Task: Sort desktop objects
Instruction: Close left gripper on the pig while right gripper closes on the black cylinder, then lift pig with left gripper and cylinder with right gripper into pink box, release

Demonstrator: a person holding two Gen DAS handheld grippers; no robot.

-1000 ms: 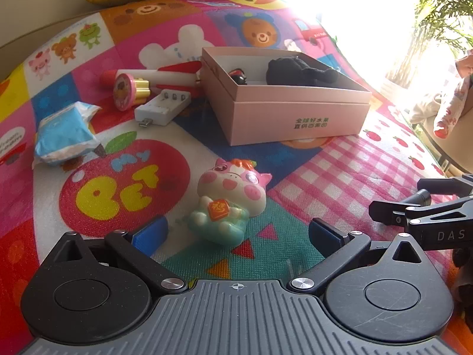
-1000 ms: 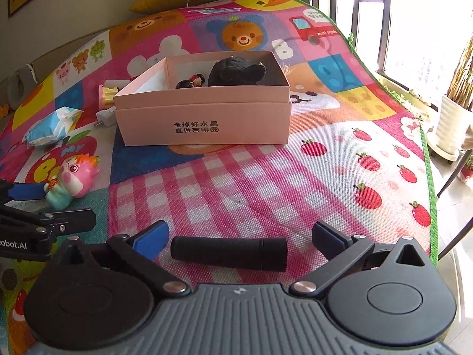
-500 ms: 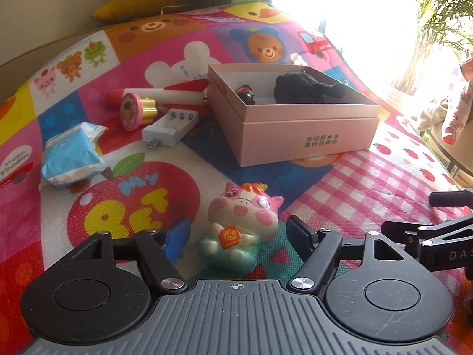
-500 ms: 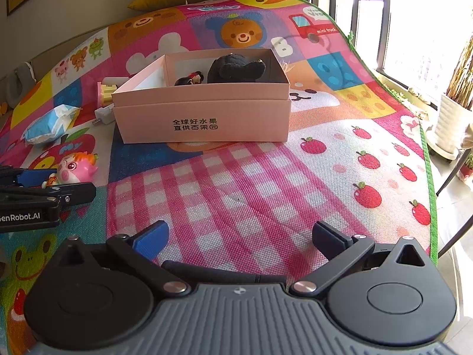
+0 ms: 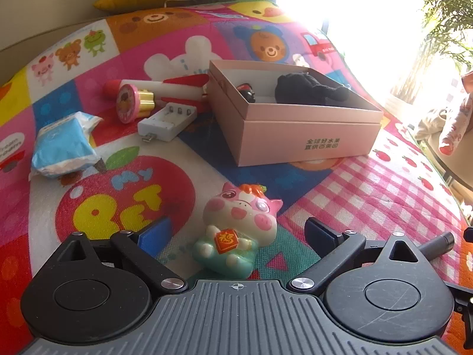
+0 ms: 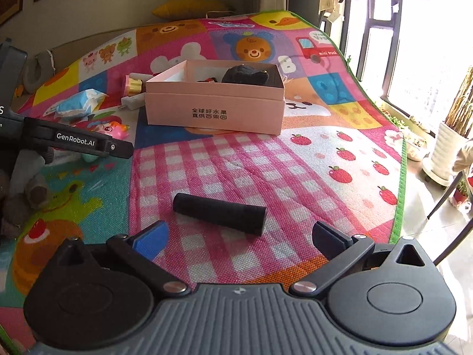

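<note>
Toys lie on the bright mat. The left gripper squeezed in a moment ago, and now its jaws are opening wide again around the pig toy, not pinching it. The right gripper has pulled back, jaws spread, and the black tube lies loose just beyond them. The pink box waits farther off.

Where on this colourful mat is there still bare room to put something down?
The apple-print stretch right of the pink box, and the pink check between box and black cylinder. Left of the box it is crowded: tissue pack, white charger, stamp, pig toy.
</note>
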